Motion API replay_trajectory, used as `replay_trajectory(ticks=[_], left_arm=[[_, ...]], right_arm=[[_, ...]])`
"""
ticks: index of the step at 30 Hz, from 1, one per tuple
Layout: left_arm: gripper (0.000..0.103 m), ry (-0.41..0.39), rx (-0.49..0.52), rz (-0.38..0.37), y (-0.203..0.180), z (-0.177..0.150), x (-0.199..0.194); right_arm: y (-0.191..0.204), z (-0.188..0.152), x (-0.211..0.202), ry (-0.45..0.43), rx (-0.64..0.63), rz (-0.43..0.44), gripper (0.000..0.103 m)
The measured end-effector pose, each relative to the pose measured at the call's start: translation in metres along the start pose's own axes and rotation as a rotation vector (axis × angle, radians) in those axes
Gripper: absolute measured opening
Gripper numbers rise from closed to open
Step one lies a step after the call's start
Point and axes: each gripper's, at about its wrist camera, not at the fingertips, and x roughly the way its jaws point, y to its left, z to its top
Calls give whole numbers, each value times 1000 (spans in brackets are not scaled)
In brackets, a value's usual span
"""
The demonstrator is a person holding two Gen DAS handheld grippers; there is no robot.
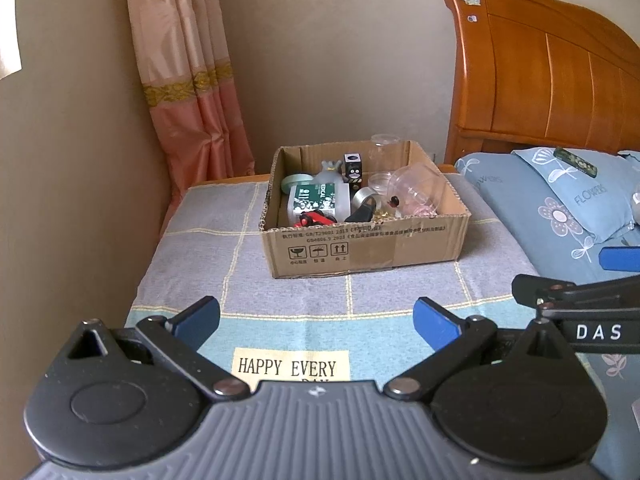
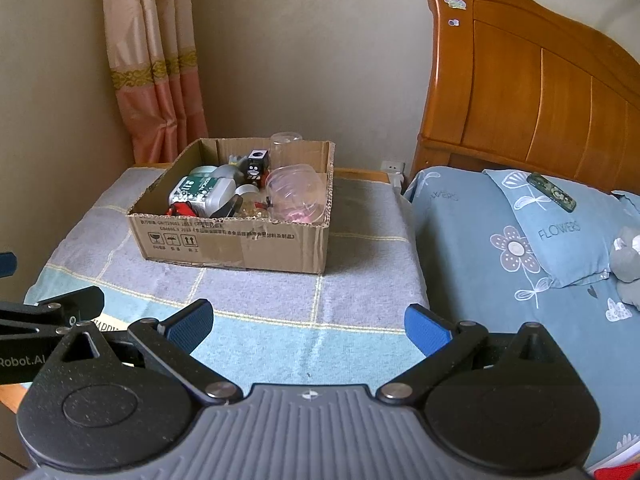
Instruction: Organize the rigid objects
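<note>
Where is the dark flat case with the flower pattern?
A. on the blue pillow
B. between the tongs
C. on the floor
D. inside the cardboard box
A: the dark flat case lies on top of the blue pillow by the headboard, apart from the cardboard box.

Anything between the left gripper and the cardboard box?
Nothing visible. The left gripper is open and empty, with only bare checked cloth between it and the cardboard box. The right gripper, also open, sits off to its right, outside that path.
</note>
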Motion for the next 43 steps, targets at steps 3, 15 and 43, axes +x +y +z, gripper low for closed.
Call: replay_trajectory(ticks=[3,15,43], left_arm=[[102,1,-2,1,0,0,0],[102,-1,-4,-1,1,0,-1],[102,1,-3,-6,1,-1,-2]], right_arm=[[0,0,0,-1,-2,0,103],[1,1,-1,-3,-2,-3,103],[-2,1,-2,-6,-2,-5,103]])
